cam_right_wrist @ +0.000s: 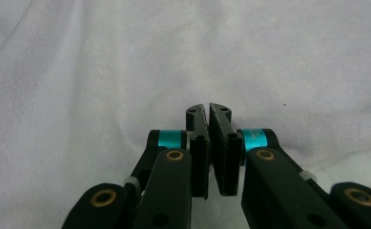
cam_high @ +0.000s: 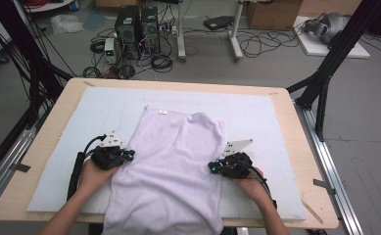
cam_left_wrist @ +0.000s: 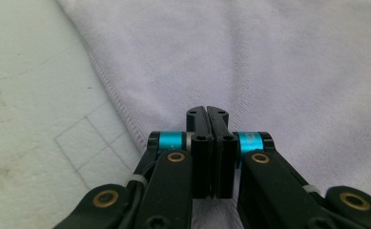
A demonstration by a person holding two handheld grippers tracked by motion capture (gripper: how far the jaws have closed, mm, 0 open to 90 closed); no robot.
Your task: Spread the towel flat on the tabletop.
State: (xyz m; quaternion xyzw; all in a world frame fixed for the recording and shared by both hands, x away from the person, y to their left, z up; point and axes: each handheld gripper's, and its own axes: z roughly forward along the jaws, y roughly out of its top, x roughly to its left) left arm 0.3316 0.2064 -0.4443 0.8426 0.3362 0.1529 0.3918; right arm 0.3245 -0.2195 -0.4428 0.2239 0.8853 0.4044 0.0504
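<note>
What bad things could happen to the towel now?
1. The white towel already hangs over the table's near edge, so a tug toward the person might slide it off.
2. Both tools, left and right, look shut with no cloth between the jaws, so lifting now would probably leave it behind.

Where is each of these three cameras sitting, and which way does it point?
High view: above the person's side, looking forward and down on the wooden table; both forearms show.
Left gripper view: rides the left gripper, looking along its shut jaws.
Right gripper view: rides the right gripper, likewise.
All share the pale lilac terry towel.
</note>
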